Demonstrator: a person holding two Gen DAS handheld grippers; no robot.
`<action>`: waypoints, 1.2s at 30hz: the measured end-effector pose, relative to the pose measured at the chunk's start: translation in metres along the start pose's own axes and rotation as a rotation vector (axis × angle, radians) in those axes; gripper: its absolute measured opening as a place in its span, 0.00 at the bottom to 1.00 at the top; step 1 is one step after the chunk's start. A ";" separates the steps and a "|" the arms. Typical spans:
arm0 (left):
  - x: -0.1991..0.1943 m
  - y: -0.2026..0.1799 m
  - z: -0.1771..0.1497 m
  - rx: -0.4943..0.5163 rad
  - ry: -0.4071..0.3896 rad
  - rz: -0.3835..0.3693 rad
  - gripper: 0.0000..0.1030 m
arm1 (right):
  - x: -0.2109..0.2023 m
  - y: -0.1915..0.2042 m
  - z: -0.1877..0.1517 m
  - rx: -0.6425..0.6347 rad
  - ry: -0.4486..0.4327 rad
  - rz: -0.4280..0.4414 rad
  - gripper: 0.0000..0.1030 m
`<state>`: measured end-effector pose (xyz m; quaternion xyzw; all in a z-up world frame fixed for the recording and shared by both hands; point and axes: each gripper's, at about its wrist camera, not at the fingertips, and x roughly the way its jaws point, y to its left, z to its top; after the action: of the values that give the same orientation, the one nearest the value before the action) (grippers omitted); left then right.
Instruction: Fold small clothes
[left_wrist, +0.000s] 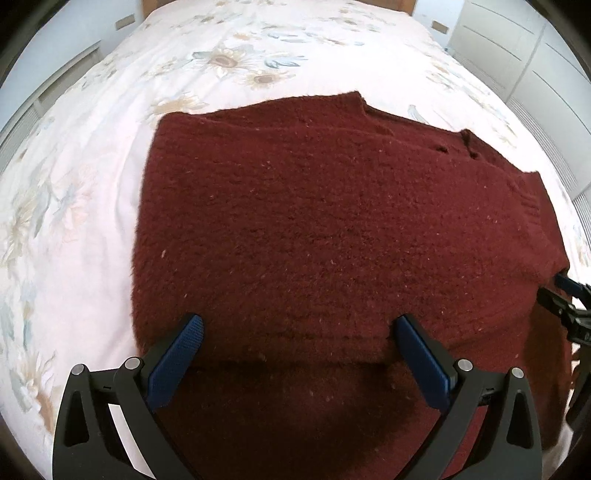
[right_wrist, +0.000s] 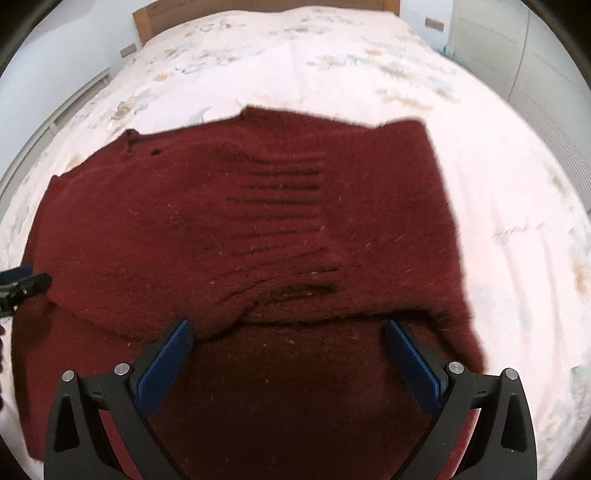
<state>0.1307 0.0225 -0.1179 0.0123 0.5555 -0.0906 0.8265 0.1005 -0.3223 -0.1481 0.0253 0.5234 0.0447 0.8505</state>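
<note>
A dark red knitted sweater (left_wrist: 332, 229) lies spread on a bed (left_wrist: 92, 155) covered with a pale flowered sheet. Just ahead of both grippers, a folded upper layer of the sweater ends in an edge that runs across from side to side, with a lower layer of the same red knit reaching back underneath the fingers.

The left gripper (left_wrist: 299, 328) has its two blue-padded fingers spread wide apart, holding nothing. Its fingertips sit right at the folded edge, one near the sweater's left side and the other further along the same edge. Off to its right, at the border of the view, part of the other gripper's dark frame and a blue pad show beside the sweater's corner.

The right gripper (right_wrist: 290, 330) is likewise spread wide, with nothing between its pads. Ahead of it, the sweater (right_wrist: 240, 221) shows a band of ribbed knit (right_wrist: 280, 221) in the middle of the top layer, and the folded edge dips towards the left finger. This view is somewhat blurred, so whether the fingertips touch the cloth or hang just above it is hard to say. A wooden headboard (right_wrist: 147, 18) stands at the far end of the bed, well beyond the sweater.
</note>
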 end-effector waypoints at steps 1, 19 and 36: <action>-0.008 0.000 0.000 -0.006 -0.003 0.013 0.99 | -0.009 0.000 0.001 -0.013 -0.015 -0.015 1.00; -0.103 0.007 -0.063 -0.053 -0.060 0.030 0.99 | -0.118 -0.042 -0.053 0.085 -0.125 -0.055 1.00; -0.075 0.017 -0.155 -0.047 0.123 0.013 0.99 | -0.089 -0.056 -0.162 0.151 0.110 -0.044 1.00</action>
<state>-0.0359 0.0680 -0.1094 0.0022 0.6069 -0.0712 0.7916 -0.0812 -0.3876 -0.1474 0.0754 0.5716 -0.0126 0.8170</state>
